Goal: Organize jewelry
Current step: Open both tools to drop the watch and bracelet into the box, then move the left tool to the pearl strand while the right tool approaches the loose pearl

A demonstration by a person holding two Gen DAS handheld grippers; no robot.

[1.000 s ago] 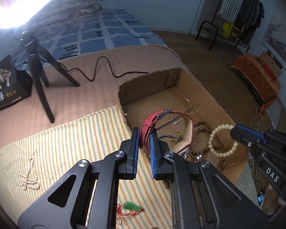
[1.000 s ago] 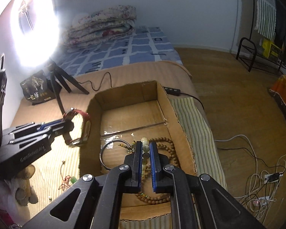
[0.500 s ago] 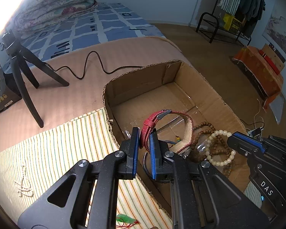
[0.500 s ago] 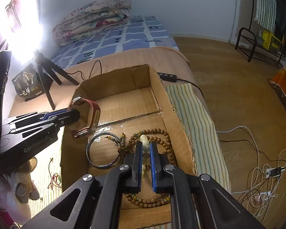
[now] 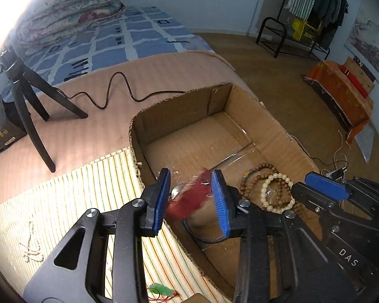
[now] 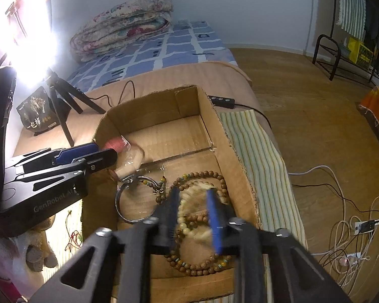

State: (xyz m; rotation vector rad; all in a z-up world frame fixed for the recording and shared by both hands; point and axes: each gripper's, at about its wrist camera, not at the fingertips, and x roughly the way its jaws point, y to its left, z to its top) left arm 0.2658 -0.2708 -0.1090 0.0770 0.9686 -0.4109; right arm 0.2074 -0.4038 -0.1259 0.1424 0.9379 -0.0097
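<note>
My ring light point(image 6: 25, 40) blows out the upper left; fisheye edges bend, and the right tongs point(image 6: 193, 217) smear with motion blur.

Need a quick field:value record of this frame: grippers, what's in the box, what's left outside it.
left gripper: open, above the box's near-left corner
red strap watch: blurred between the left fingers; contact cannot be told
right gripper: open, over the beads
cardboard box: open top, on the bed
in box: cream bead bracelet; brown bead strand; metal bangle
outside box, on striped mat: white bead strand; green pendant on red cord
</note>
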